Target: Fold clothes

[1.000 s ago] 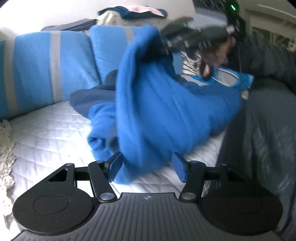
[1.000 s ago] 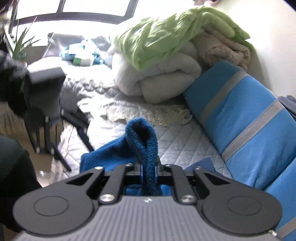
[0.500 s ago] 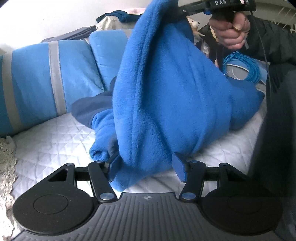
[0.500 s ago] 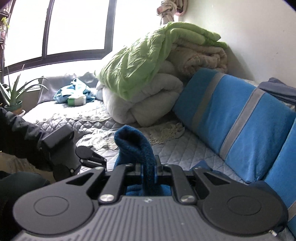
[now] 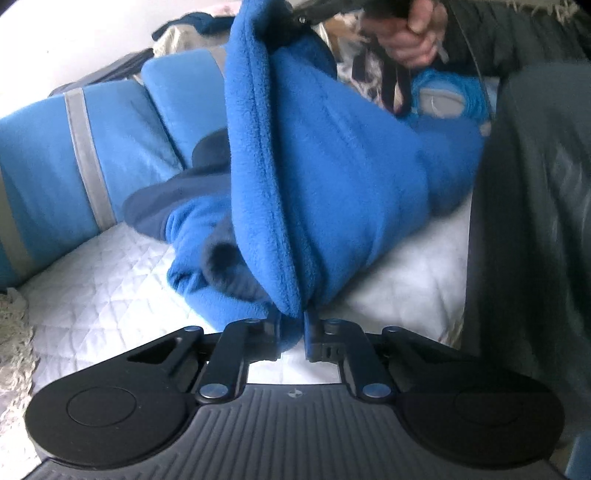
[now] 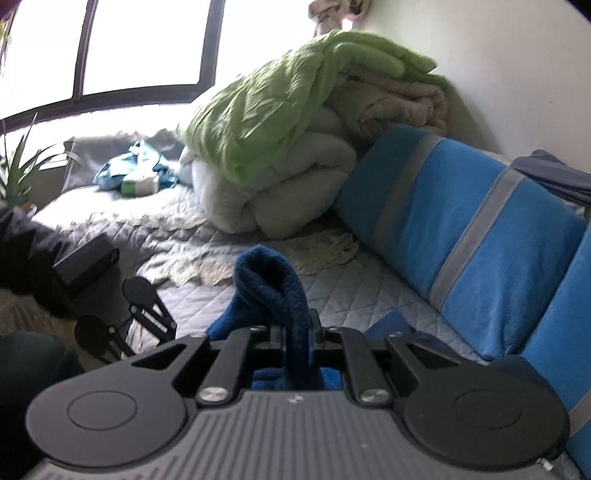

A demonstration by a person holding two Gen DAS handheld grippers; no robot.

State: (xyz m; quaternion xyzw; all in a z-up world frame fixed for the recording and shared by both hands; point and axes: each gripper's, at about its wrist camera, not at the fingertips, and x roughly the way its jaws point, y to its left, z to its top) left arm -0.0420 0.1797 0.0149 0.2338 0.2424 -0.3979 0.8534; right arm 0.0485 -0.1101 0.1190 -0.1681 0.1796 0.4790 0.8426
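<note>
Blue fleece garment (image 5: 332, 192) hangs stretched above the white quilted bed (image 5: 96, 295) in the left wrist view; the left tool (image 5: 291, 332) is closing its jaws on the lower hem, pads pressing the fabric. A hand (image 5: 413, 33) grips the upper end.

Right wrist view: the right tool (image 6: 295, 341) is clenched on a fold of the fleece, striped blue cushion (image 6: 461, 229) beside it.

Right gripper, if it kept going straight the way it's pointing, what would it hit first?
The right gripper is already shut on a fold of the blue fleece, which bulges just ahead of it. Past that, the line likely meets the quilted bedcover before the rolled duvets; depth is unclear.
</note>
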